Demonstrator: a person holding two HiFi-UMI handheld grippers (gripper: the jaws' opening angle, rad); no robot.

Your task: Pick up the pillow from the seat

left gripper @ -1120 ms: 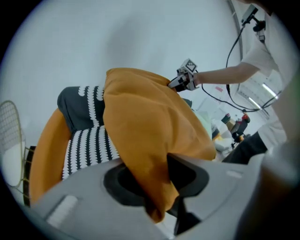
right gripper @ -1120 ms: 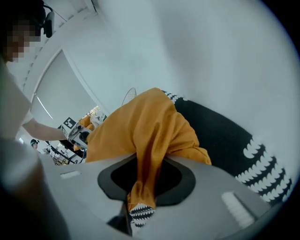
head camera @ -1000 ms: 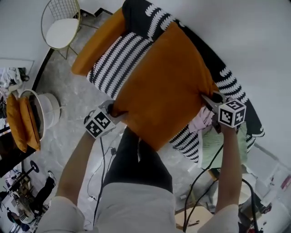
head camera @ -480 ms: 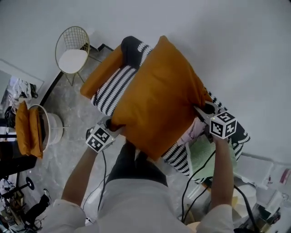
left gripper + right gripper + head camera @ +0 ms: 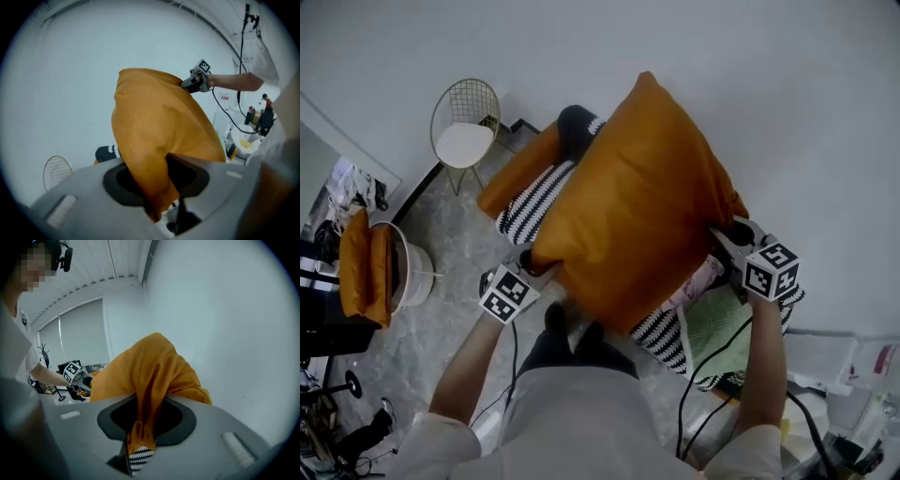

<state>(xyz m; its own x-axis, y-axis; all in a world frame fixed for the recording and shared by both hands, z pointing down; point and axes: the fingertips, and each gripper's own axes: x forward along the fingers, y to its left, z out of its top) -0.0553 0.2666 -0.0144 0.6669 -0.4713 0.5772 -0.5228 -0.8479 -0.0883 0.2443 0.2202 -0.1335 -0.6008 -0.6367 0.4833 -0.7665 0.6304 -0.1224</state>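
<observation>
1. Head view: the orange pillow (image 5: 637,197) is up in the air between the two grippers. It stands tilted on edge in front of the white wall (image 5: 769,75). It hangs over the striped seat (image 5: 530,202) and hides most of it from this camera.
2. The left gripper (image 5: 528,261) has the pillow's lower left corner. In the left gripper view its fingers are clamped on a bunched fold of the orange cloth, which fills the gap between them.
3. The right gripper (image 5: 720,234) has the pillow's right corner. In the right gripper view its fingers are likewise closed on a pinch of the cloth (a patch of black-and-white stripes shows just under the fold).
4. Each gripper appears small in the other's view, at the far edge of the pillow, on an outstretched arm.
5. A second orange cushion (image 5: 520,169) lies along the seat's left side.
6. A wire chair (image 5: 467,131) with a white pad stands beyond the seat, near the wall, on the grey floor (image 5: 450,244).
7. A black cable (image 5: 703,375) trails down from the right gripper.
</observation>
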